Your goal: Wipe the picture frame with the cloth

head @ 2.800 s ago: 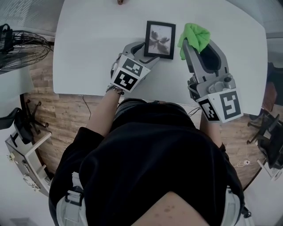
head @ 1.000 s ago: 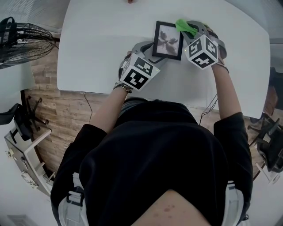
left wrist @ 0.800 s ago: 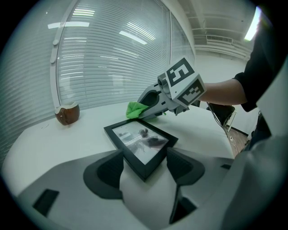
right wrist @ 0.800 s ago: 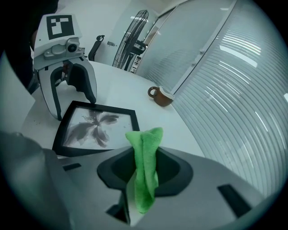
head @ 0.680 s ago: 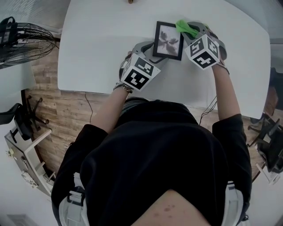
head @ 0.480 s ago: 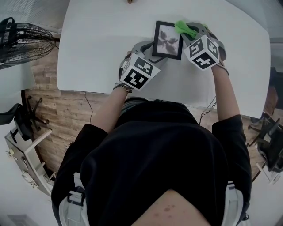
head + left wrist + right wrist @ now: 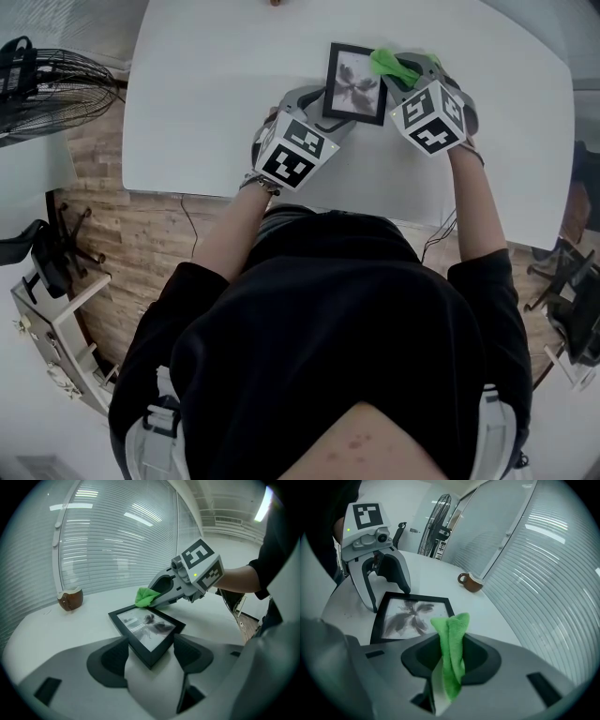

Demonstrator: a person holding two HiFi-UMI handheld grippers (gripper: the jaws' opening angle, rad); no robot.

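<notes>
L tool [image 7: 150, 657] grips the black rectangular picture frame [image 7: 146, 629] at its near corner. R tool [image 7: 450, 660] clamps the green fabric cloth [image 7: 452, 632]; frame lies just left of it.

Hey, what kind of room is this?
Likely an office or meeting room: a large white table, slatted blinds across the wall behind it, and a standing fan on wood flooring.

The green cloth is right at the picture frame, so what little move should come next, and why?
Probably drag the green cloth across the glass toward the left gripper. The right gripper pinches the cloth, whose tip sits only at the picture frame's far corner, so most of the glass looks unwiped. The left gripper's jaws close on the near corner, seemingly steadying it.
</notes>
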